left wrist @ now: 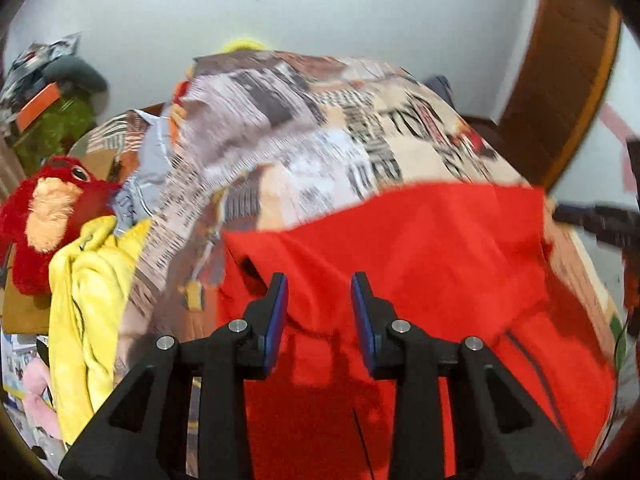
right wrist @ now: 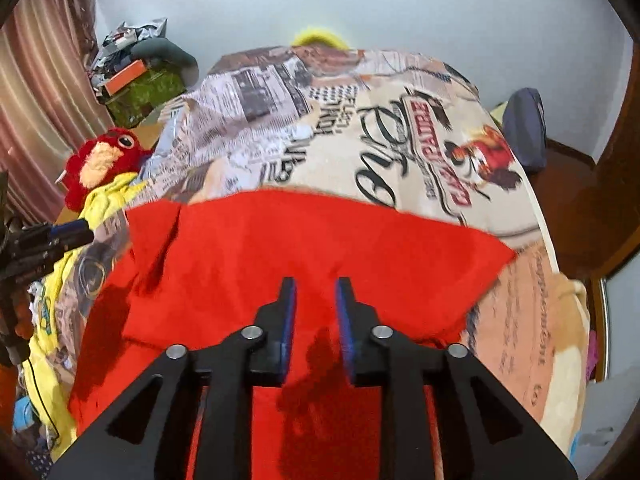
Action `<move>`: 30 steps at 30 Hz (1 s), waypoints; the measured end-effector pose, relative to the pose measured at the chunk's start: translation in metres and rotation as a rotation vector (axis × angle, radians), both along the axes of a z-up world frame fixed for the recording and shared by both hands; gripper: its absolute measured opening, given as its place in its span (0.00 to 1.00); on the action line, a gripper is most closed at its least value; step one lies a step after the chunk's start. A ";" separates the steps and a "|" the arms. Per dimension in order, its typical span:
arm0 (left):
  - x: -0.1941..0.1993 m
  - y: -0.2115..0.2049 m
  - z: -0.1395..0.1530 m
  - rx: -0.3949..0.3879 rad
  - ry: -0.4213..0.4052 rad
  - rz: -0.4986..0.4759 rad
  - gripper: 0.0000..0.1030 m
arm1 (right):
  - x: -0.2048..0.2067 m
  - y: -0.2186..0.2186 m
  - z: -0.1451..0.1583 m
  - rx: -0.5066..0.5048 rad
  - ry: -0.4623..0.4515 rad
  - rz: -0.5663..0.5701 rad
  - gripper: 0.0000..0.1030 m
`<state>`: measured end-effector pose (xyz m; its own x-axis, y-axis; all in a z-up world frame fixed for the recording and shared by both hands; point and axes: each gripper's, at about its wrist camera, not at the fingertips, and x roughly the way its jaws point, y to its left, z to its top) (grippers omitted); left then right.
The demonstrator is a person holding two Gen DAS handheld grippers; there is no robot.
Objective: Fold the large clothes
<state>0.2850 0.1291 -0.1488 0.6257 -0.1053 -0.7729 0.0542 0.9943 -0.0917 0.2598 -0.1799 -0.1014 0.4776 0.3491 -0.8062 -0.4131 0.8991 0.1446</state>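
Two hand-held grippers, left (left wrist: 319, 280) and right (right wrist: 316, 285), gape over one red garment (left wrist: 400, 248).

Both the left gripper (left wrist: 319, 284) and right gripper (right wrist: 315, 288) are matte black, angular, with triangular cut-outs, silver round screws (left wrist: 238, 325) at the finger joints and blue pads (right wrist: 289, 320) lining the inner fingers.

The bedspread (right wrist: 360, 128) is printed all over with newspaper columns, headlines and large brush-script lettering, all seen upside down and smeared by motion. At about one o'clock on it sits a red-framed label with red capitals, but no word on it can be read with certainty.
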 end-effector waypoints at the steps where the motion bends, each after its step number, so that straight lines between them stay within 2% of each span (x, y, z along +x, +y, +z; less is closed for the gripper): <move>1: 0.007 0.000 -0.001 -0.003 -0.004 0.008 0.31 | 0.005 0.008 -0.003 0.004 0.008 0.009 0.19; 4: 0.033 -0.002 -0.014 -0.041 0.023 0.021 0.31 | 0.015 0.026 -0.017 0.000 0.054 0.041 0.19; 9: 0.062 -0.004 -0.069 -0.044 0.138 0.059 0.31 | 0.025 0.041 -0.059 -0.082 0.154 0.041 0.19; 11: 0.062 0.001 -0.096 -0.070 0.202 0.078 0.31 | 0.025 0.036 -0.074 -0.117 0.188 0.031 0.19; 13: 0.055 0.007 -0.116 -0.047 0.252 0.097 0.32 | 0.021 0.026 -0.081 -0.132 0.199 0.025 0.19; 16: 0.032 0.020 -0.132 -0.046 0.285 0.098 0.32 | 0.010 0.001 -0.081 -0.100 0.199 0.020 0.24; 18: 0.015 0.033 -0.134 -0.058 0.293 0.106 0.32 | 0.003 -0.016 -0.077 -0.074 0.199 -0.002 0.31; 23: -0.003 0.064 -0.112 -0.117 0.250 0.151 0.32 | -0.001 -0.031 -0.068 -0.086 0.197 -0.051 0.31; 28: 0.018 0.086 -0.093 -0.210 0.189 0.204 0.47 | 0.010 -0.035 -0.048 -0.094 0.126 -0.096 0.33; 30: 0.034 0.091 -0.099 -0.302 0.211 0.203 0.48 | 0.018 -0.034 -0.042 -0.095 0.097 -0.119 0.38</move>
<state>0.3188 0.2198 -0.2478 0.4885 -0.2378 -0.8395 -0.1909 0.9097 -0.3688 0.2777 -0.2142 -0.1432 0.4292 0.2148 -0.8773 -0.2916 0.9522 0.0905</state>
